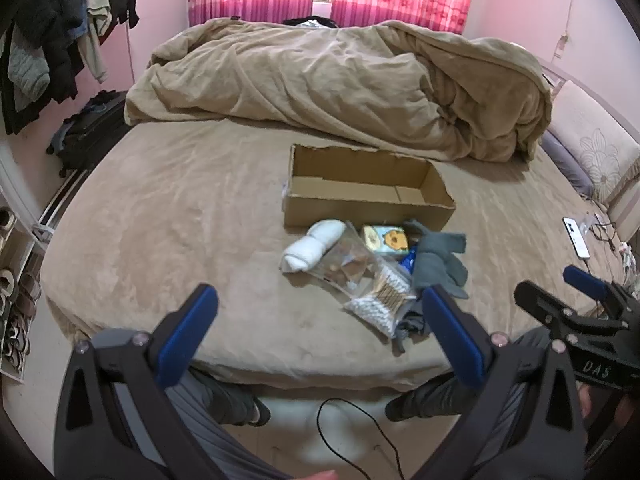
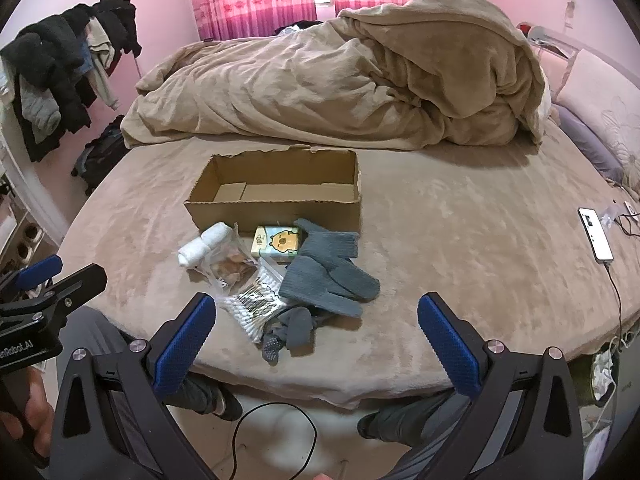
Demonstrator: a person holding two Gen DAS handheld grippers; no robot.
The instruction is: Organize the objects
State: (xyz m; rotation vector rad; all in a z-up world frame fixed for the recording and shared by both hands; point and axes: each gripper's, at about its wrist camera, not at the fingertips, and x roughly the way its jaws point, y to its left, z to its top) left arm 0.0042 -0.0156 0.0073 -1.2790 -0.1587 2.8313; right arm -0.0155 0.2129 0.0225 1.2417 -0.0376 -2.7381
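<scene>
An open empty cardboard box (image 1: 360, 184) (image 2: 280, 196) sits on the bed. In front of it lies a pile: a rolled white cloth (image 1: 310, 246) (image 2: 204, 242), a cartoon tissue pack (image 1: 386, 240) (image 2: 280, 242), a clear bag of brown items (image 1: 346, 266) (image 2: 232, 266), a bag of cotton swabs (image 1: 384, 300) (image 2: 256, 306), grey gloves (image 1: 438, 262) (image 2: 328, 272) and dark grey socks (image 2: 288, 330). My left gripper (image 1: 320, 300) and right gripper (image 2: 316, 308) are both open and empty, held near the bed's front edge, short of the pile.
A crumpled beige duvet (image 1: 340, 80) covers the far half of the bed. A phone on a cable (image 2: 596, 234) lies at the right. Clothes hang on a rack (image 1: 52, 40) at left, with a dark suitcase (image 1: 88, 132) below and shoes on shelves (image 1: 16, 280).
</scene>
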